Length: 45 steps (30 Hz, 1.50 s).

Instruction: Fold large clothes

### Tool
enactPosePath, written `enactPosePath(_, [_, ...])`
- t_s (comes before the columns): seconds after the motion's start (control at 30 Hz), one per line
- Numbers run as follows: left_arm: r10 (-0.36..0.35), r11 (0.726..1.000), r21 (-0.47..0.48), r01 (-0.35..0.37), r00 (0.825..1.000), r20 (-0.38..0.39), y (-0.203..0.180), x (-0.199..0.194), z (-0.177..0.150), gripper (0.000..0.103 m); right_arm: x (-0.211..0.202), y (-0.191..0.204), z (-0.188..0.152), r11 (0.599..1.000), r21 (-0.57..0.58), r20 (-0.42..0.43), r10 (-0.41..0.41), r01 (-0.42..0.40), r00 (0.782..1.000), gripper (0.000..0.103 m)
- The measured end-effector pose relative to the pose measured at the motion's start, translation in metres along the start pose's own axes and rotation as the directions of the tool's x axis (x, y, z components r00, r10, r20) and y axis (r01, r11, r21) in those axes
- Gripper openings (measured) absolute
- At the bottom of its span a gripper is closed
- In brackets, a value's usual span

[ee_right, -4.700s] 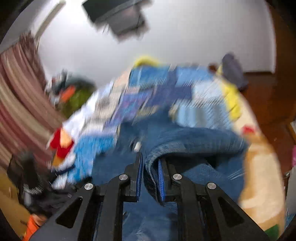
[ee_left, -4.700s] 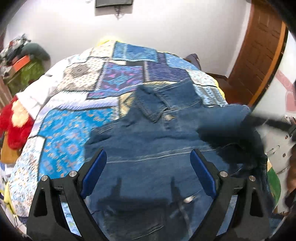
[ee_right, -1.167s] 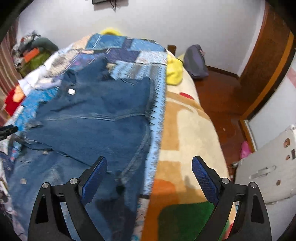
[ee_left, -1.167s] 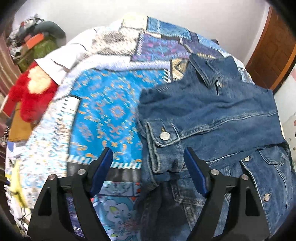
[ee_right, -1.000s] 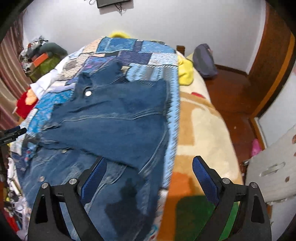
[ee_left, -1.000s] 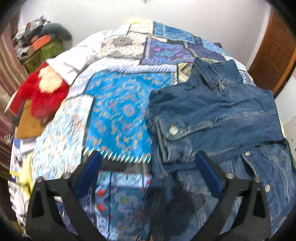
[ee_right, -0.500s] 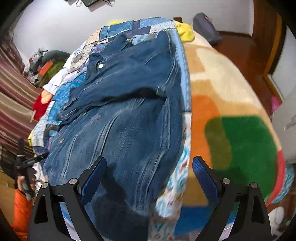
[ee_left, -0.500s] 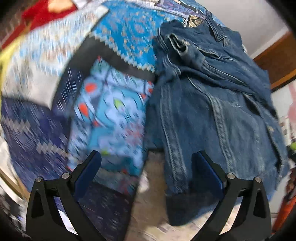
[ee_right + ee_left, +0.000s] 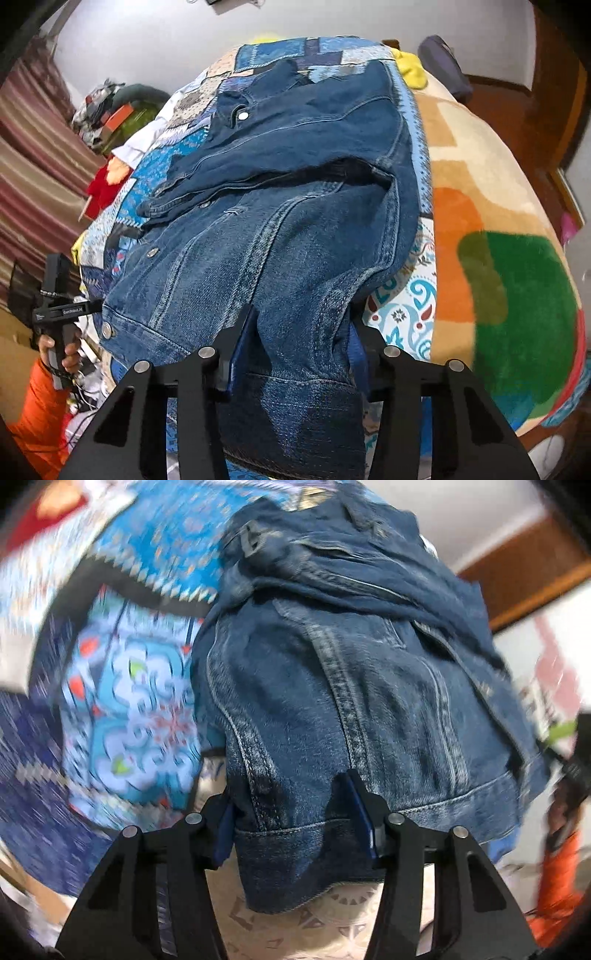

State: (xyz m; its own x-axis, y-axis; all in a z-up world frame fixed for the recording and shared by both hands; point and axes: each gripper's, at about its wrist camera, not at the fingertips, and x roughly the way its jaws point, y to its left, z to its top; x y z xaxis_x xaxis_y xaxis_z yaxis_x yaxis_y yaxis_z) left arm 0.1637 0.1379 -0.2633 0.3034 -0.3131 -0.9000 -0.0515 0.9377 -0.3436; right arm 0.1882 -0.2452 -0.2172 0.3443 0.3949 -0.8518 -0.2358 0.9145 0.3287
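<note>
White lettering on the left gripper (image 9: 62, 312) handle appears to read "GenRobot.AI".

The left wrist view is smeared by motion; the patchwork quilt (image 9: 129, 686) shows only streaked colour, its motifs unreadable; a red shape (image 9: 33, 520) at the upper left corner is too blurred to name; at the right edge an orange sleeve (image 9: 557, 871) and some black gear are cut off and smeared. In both views the denim jacket (image 9: 280, 236) hides the quilt beneath it; its hem (image 9: 295, 413) drops over the bed's edge behind the right gripper (image 9: 291, 343), covering the inner pads so contact cannot be judged.
</note>
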Motion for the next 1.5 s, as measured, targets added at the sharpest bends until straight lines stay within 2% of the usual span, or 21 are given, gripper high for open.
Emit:
enactPosePath(0.1, [0.096,0.992,0.080,-0.096,0.995,0.009,-0.017,-0.001,0.009,0.052,-0.001,0.002,0.004,0.999,-0.027,0.000,-0.038,0.038,0.999,0.044])
enactPosePath(0.17, [0.135,0.985,0.105,-0.137,0.991,0.020,-0.024,-0.004,0.017,0.053,-0.002,0.002,0.006,0.998,-0.038,-0.001,-0.046,0.046,0.999,0.044])
enactPosePath(0.2, [0.149,0.983,0.109,-0.150,0.989,0.022,-0.025,-0.006,0.021,0.058,-0.003,0.001,0.007,0.998,-0.037,-0.003,-0.046,0.046,0.999,0.044])
enactPosePath(0.23, [0.168,0.979,0.112,-0.170,0.985,0.026,-0.023,-0.009,0.027,0.070,-0.003,-0.001,0.008,0.998,-0.031,-0.009,-0.046,0.045,0.999,0.045])
enactPosePath(0.27, [0.191,0.975,0.110,-0.194,0.981,0.040,-0.023,-0.011,0.034,0.077,-0.003,-0.003,0.011,0.999,-0.024,-0.019,-0.048,0.048,0.999,0.046])
enactPosePath(0.33, [0.224,0.968,0.094,-0.234,0.969,0.105,-0.013,-0.023,0.042,0.086,-0.005,-0.006,0.015,0.998,-0.016,-0.024,-0.060,0.060,0.998,0.056])
enactPosePath(0.4, [0.205,0.976,0.058,-0.212,0.972,0.117,-0.007,-0.028,0.050,0.091,-0.009,-0.011,0.019,0.997,-0.003,-0.016,-0.079,0.079,0.997,0.065])
enactPosePath(0.5, [0.129,0.992,0.002,-0.130,0.989,0.077,0.009,-0.026,0.047,0.091,-0.012,-0.016,0.018,0.999,0.012,-0.020,-0.036,0.036,0.999,0.065])
enactPosePath(0.6, [0.127,0.992,-0.027,-0.126,0.992,0.009,0.020,-0.008,0.029,0.091,-0.009,-0.021,0.009,0.999,0.034,-0.044,-0.015,0.016,0.999,0.065])
enactPosePath(0.7, [0.034,0.994,-0.105,-0.040,0.997,-0.063,0.026,0.007,0.010,0.091,-0.006,-0.022,-0.002,0.999,0.047,-0.050,0.008,-0.006,0.999,0.065])
enactPosePath(0.77, [0.002,0.987,-0.158,-0.014,0.997,-0.076,0.029,0.013,-0.002,0.091,-0.007,-0.018,-0.006,0.999,0.036,-0.042,0.017,-0.015,0.999,0.065])
enactPosePath(0.8, [-0.011,0.986,-0.169,0.000,0.998,-0.063,0.029,0.013,-0.006,0.086,-0.007,-0.016,-0.007,0.999,0.032,-0.039,0.028,-0.027,0.999,0.063])
enactPosePath(0.83, [-0.035,0.985,-0.172,0.025,0.998,-0.051,0.029,0.013,-0.008,0.075,-0.006,-0.013,-0.009,0.999,0.033,-0.031,0.037,-0.036,0.999,0.056])
enactPosePath(0.9, [-0.101,0.981,-0.170,0.093,0.994,-0.042,0.025,0.010,-0.008,0.055,-0.003,-0.005,-0.011,1.000,0.010,-0.022,0.014,-0.013,1.000,0.049])
enactPosePath(0.97, [-0.076,0.989,-0.132,0.072,0.997,-0.021,0.018,0.003,-0.007,0.046,-0.004,0.004,-0.010,1.000,-0.029,-0.003,-0.007,0.006,1.000,0.040])
enactPosePath(1.03, [-0.034,0.997,-0.067,0.034,0.999,-0.003,0.005,-0.003,-0.004,0.027,-0.005,0.008,-0.007,0.999,-0.035,0.015,-0.005,0.006,1.000,0.026])
enactPosePath(1.1, [-0.017,0.999,-0.027,0.018,0.999,0.030,-0.004,-0.013,0.000,0.024,-0.007,0.010,-0.003,0.999,-0.036,0.034,0.003,-0.002,0.999,0.020])
enactPosePath(1.2, [-0.025,1.000,-0.010,0.026,0.994,0.109,-0.012,-0.033,0.012,0.021,-0.015,0.013,0.006,0.999,-0.047,0.072,0.013,-0.010,0.997,0.017])
enactPosePath(1.27, [-0.047,0.999,-0.007,0.049,0.983,0.176,-0.015,-0.050,0.027,0.021,-0.021,0.016,0.017,0.998,-0.063,0.104,0.027,-0.021,0.994,0.016])
enactPosePath(1.37, [-0.047,0.999,0.011,0.045,0.964,0.260,-0.025,-0.071,0.053,0.020,-0.028,0.017,0.038,0.997,-0.068,0.145,0.048,-0.039,0.988,0.015])
enactPosePath(1.5, [-0.046,0.999,0.040,0.035,0.938,0.343,-0.032,-0.094,0.089,0.020,-0.038,0.020,0.074,0.997,-0.075,0.221,0.039,-0.023,0.975,0.014])
